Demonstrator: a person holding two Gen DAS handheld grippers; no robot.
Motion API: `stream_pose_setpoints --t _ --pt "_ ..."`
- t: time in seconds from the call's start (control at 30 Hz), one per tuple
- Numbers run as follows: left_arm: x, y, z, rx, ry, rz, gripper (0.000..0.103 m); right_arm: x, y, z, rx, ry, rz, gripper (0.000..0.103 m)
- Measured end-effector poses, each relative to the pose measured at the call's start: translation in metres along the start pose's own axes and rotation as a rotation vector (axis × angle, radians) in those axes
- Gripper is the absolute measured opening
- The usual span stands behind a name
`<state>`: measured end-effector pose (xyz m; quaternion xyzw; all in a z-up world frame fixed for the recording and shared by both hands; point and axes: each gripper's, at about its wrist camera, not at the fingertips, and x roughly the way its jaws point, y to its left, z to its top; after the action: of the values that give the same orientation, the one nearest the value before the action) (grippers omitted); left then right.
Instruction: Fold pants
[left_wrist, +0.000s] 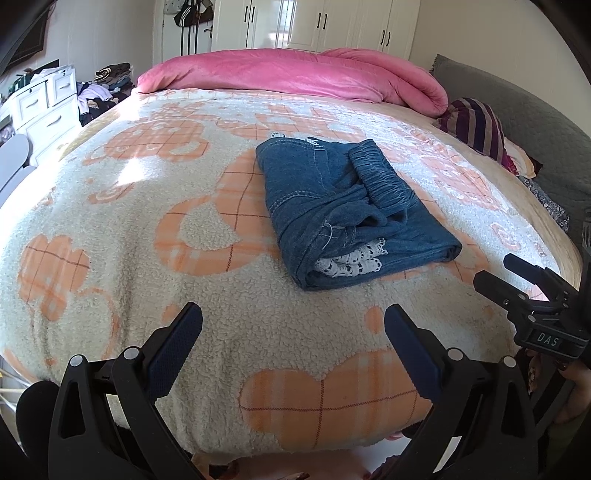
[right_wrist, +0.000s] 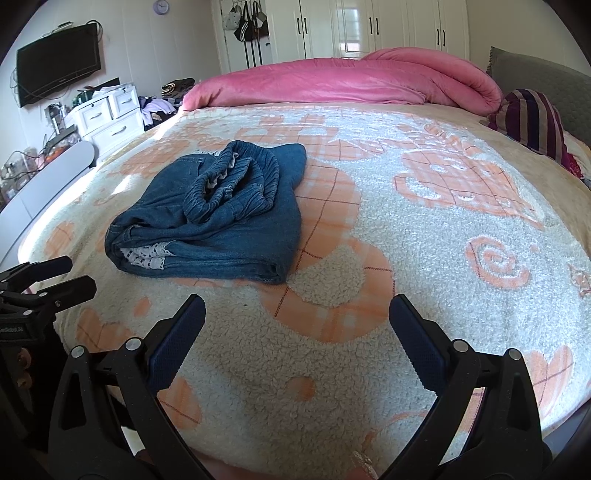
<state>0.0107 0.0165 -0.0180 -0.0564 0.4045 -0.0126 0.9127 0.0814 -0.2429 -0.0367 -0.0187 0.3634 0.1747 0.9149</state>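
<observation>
Denim pants (left_wrist: 347, 210) lie folded, well beyond both wide-spread, empty tools (left_wrist: 293, 347) (right_wrist: 297, 336).

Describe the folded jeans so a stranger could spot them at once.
Start at the bed's cream-and-orange fleece blanket. On its middle lies a folded bundle of blue denim pants, elastic waistband on top. White lace trim peeks from its near edge, unlike the pink quilt behind.

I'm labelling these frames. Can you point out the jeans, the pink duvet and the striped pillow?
jeans (left_wrist: 295, 173): left wrist view, on the flat denim panel.
pink duvet (left_wrist: 280, 74): left wrist view, on its top surface.
striped pillow (right_wrist: 528, 118): right wrist view, on the striped face.
</observation>
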Motion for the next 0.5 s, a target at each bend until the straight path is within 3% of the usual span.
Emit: stream_pose_setpoints --t 0.33,0.5 --pt "0.001 0.001 0.000 0.009 0.020 -0.002 0.099 0.002 0.000 0.000 -0.001 0.007 -0.012 0.094" --pt "0.006 0.010 0.005 -0.016 0.054 0.045 0.099 0.004 -0.006 0.001 0.016 0.015 -0.033 0.094"
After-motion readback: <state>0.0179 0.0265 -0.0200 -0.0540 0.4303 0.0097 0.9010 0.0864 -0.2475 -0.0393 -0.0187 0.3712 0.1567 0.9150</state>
